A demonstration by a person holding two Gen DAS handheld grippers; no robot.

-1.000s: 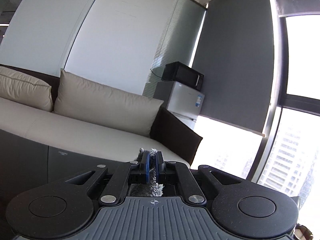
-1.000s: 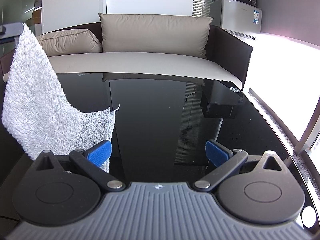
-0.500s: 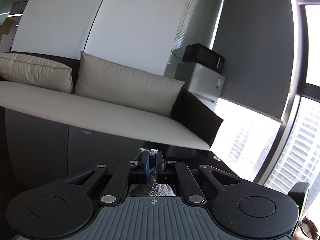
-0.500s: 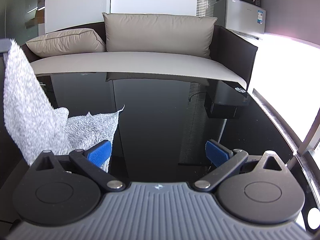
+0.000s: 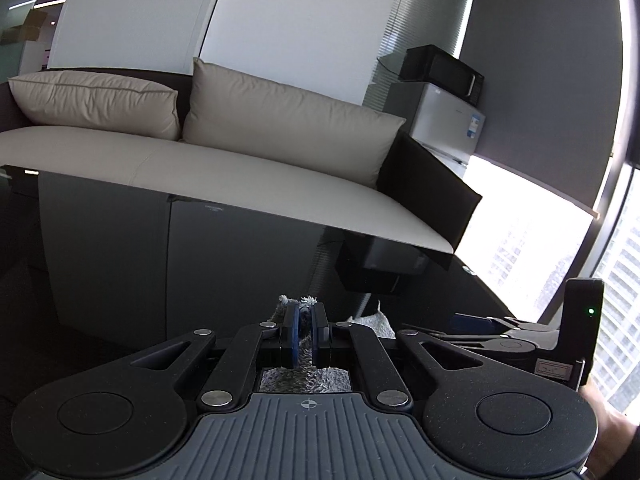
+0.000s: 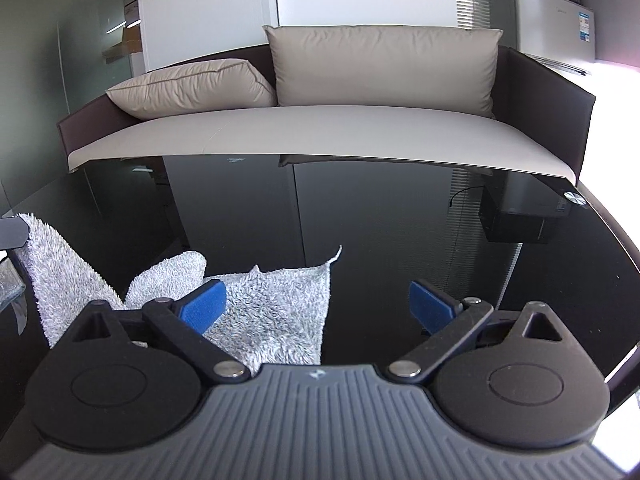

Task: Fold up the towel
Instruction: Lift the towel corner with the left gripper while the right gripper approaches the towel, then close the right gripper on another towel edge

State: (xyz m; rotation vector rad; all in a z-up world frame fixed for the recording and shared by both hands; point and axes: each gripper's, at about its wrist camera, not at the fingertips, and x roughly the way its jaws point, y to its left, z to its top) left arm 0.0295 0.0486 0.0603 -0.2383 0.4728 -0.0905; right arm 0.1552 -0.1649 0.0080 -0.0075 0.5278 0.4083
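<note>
Left tongs (image 5: 305, 330) pinch the grey towel (image 6: 276, 312); right tongs (image 6: 316, 306) gape wide, towel under their left finger.

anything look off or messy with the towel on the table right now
Yes. The fluffy grey-white towel lies rumpled on the glossy black table, with a loose hump and one corner sticking up. Its left end is lifted, pinched in the shut left gripper. The right gripper is open and holds nothing.

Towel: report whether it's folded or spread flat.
Neither: the towel is mid-fold, part flat on the black table, one end lifted and pinched by the left gripper; right gripper open.
</note>
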